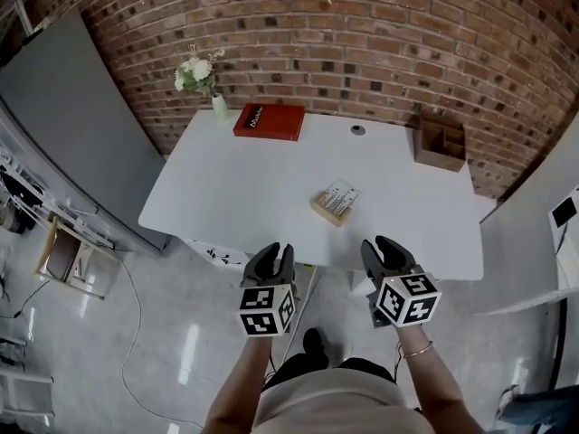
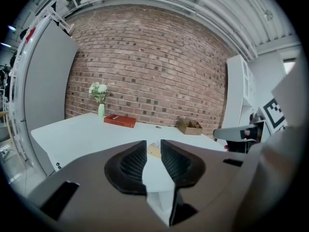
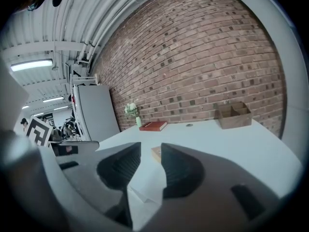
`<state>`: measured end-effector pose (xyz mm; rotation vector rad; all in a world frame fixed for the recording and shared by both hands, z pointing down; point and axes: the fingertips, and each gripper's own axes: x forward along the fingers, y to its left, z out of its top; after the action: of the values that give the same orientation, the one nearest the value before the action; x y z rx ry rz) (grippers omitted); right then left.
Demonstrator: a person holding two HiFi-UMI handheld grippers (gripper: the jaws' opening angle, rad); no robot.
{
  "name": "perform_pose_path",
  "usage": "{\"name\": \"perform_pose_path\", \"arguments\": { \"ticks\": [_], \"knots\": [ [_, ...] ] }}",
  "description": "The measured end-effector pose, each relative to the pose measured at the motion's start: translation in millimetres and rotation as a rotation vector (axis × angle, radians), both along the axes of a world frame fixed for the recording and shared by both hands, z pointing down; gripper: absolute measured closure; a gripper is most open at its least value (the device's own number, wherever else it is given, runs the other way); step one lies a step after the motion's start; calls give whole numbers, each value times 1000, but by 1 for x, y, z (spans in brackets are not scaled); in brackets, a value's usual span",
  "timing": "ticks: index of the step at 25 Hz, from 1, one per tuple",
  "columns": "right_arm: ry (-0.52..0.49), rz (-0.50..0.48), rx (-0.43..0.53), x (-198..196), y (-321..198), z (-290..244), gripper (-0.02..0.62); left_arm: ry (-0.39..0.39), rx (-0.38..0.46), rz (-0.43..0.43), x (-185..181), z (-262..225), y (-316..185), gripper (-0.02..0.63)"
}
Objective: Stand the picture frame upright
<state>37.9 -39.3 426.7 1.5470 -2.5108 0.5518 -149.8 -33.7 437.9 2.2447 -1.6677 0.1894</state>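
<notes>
1. Brick wall (image 1: 362, 25) behind, white table (image 1: 226, 197) in front of it. The person stands at the near edge, so everything is ahead and within a forward reach.
2. Picture frame (image 1: 336, 202) lies face up on the table, near the middle and towards the near side, turned askew to the table edge. It is not upright, so the task hasn't started.
3. Left gripper (image 1: 271, 259): jaws apart, nothing between them. It hangs off the near edge, well short of the frame. Its own view shows only bare tabletop and the far-off frame in the gap.
4. Right gripper (image 1: 381, 250): jaws spread wide, also empty, level with the left one. It sits slightly nearer the frame's side of the table.
5. Both are likely open because this is the approach, with the jaws readied for the frame's edge.
6. The frame has clear table all round it, so either side can be reached. Probable plan: one gripper lifts an edge while the other steadies it or sets the back stand. The stand is not visible from here.
7. Red book (image 1: 270, 121), flower vase (image 1: 220, 107) and wooden box (image 1: 441, 143) sit along the far edge, well apart from the frame and out of the way.
</notes>
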Motion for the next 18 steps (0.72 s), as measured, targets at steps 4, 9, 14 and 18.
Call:
{"name": "perform_pose_path", "arguments": {
  "ticks": [4,9,14,18],
  "knots": [
    [-3,16,-4,-3,-10,-1,482,8,4,13,-3,-3,-15,522],
    [-34,15,-35,-5,-21,3,482,0,1,34,0,-2,-28,522],
    [-84,15,-59,-3,-38,9,482,-7,-5,31,0,1,-45,522],
    [-139,21,-88,3,-58,17,482,-24,-19,25,2,5,-61,522]
  ]
}}
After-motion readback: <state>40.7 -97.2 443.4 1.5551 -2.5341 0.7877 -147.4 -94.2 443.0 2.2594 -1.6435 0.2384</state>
